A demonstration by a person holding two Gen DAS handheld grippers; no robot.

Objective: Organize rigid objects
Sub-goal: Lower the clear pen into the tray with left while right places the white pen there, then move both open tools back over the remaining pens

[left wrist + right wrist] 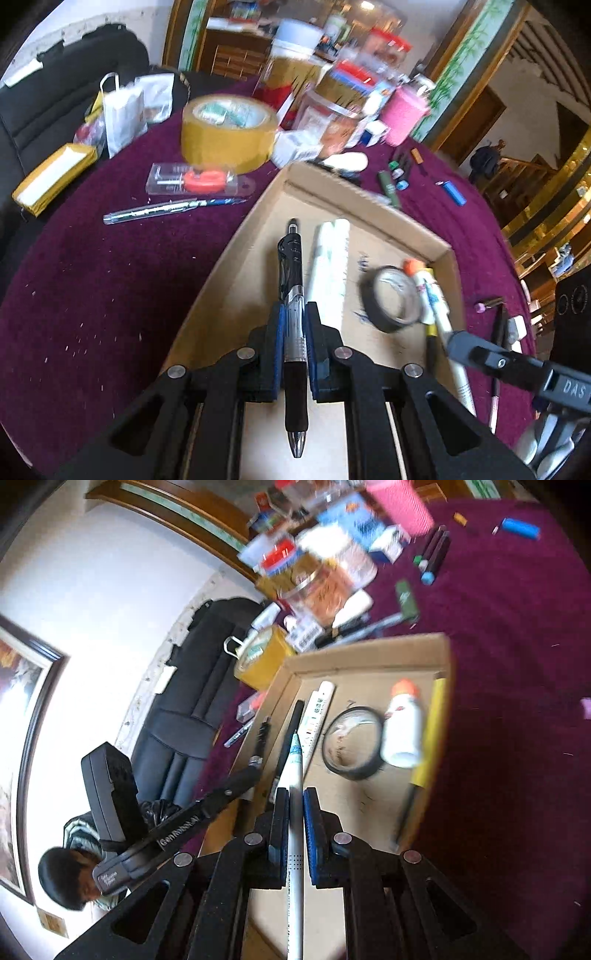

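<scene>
In the left wrist view my left gripper [294, 309] is shut on a black pen [291, 266] with a clear barrel, held above the open cardboard box [229, 258]. My right gripper [295, 798] is shut on a white pen [295, 775] with a blue tip, also over the box [369, 648]. Inside the box lie white markers [330, 266], a black tape roll [391, 299], a white glue bottle [402, 727] with an orange cap and a yellow pen [432, 731]. Each gripper shows in the other's view: the right one [454, 343] at the box's right side, the left one [251, 771] at its left.
The box rests on a purple tablecloth [92, 277]. Beyond it are a big yellow tape roll [229, 133], a packaged orange tool [199, 181], a loose pen [173, 210], markers [389, 184], a blue lighter [454, 192], a pink cup [402, 114] and jars. A person [70, 882] sits at the lower left.
</scene>
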